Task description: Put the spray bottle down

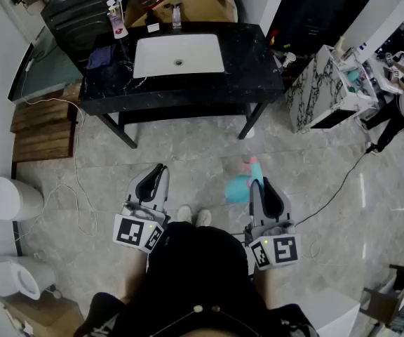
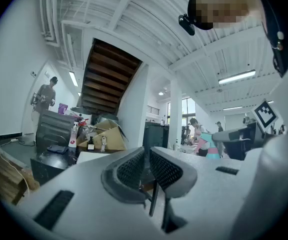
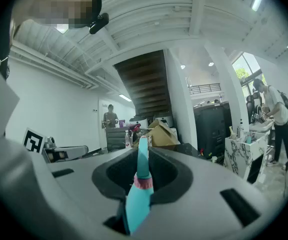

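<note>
A teal spray bottle [image 1: 238,187] with a pink collar is held level above the tiled floor, in front of my body. My right gripper [image 1: 256,182] is shut on the spray bottle. In the right gripper view the bottle [image 3: 138,194] lies lengthwise between the jaws, nozzle pointing away, and my right gripper [image 3: 143,156] clamps it. My left gripper [image 1: 160,169] hangs beside it on the left. Its jaws are shut with nothing between them, as the left gripper view [image 2: 147,156] shows. The bottle [image 2: 211,146] also shows there at the right.
Ahead stands a black vanity [image 1: 251,76] with a white sink [image 1: 178,55] and small bottles [image 1: 116,18] at its back. Wooden pallets [image 1: 44,128] and a white bin [image 1: 9,197] lie left. At the right are a marble table [image 1: 321,90] and a person [image 1: 402,97]. Cables [image 1: 335,192] cross the floor.
</note>
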`<action>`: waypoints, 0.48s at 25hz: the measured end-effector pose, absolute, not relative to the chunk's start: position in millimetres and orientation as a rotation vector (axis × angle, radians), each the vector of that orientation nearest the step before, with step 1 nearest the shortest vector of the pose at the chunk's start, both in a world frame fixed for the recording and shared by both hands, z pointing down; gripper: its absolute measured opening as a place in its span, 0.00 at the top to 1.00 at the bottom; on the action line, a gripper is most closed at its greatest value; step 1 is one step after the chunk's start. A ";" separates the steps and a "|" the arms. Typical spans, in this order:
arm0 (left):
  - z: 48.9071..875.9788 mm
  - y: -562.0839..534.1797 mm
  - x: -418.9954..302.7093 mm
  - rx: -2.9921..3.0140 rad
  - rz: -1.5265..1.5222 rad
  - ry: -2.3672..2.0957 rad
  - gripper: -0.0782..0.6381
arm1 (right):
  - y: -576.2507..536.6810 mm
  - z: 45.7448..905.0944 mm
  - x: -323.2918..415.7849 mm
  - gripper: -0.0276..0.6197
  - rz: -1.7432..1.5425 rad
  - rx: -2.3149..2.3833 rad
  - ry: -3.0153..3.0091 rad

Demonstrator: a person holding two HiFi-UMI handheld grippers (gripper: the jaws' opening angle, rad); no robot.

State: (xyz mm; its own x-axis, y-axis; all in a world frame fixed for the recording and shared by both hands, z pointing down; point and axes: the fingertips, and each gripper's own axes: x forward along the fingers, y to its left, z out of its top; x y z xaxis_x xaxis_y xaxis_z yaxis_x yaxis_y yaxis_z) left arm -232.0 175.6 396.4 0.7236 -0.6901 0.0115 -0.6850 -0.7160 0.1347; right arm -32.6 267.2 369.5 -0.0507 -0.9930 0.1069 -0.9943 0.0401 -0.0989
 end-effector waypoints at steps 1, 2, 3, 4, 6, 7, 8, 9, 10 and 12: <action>397.2 175.1 -231.2 2.794 -0.056 -1.121 0.84 | 266.9 369.6 -31.6 0.85 0.229 2.159 -2.260; 398.0 174.7 -230.6 2.793 -0.053 -1.121 0.84 | 266.6 369.8 -30.7 0.85 0.230 2.160 -2.260; 398.7 174.4 -230.1 2.792 -0.050 -1.121 0.84 | 266.4 370.1 -30.1 0.85 0.231 2.161 -2.259; 399.3 174.3 -230.0 2.792 -0.048 -1.121 0.84 | 266.3 370.5 -29.7 0.85 0.231 2.161 -2.259; 400.2 174.7 -230.2 2.791 -0.045 -1.121 0.84 | 266.7 371.4 -29.8 0.85 0.236 2.162 -2.259; 400.6 175.0 -230.2 2.790 -0.044 -1.120 0.84 | 267.1 371.9 -29.6 0.85 0.240 2.162 -2.258; 400.8 175.5 -229.9 2.789 -0.043 -1.120 0.84 | 267.6 372.4 -29.2 0.85 0.243 2.162 -2.257; 401.0 176.0 -229.3 2.789 -0.041 -1.120 0.84 | 268.2 372.8 -28.5 0.85 0.245 2.163 -2.256; 401.1 176.6 -228.5 2.789 -0.039 -1.120 0.84 | 268.8 372.9 -27.6 0.85 0.246 2.163 -2.256; 401.3 177.8 -226.6 2.791 -0.038 -1.118 0.84 | 269.9 373.1 -26.2 0.85 0.254 2.164 -2.266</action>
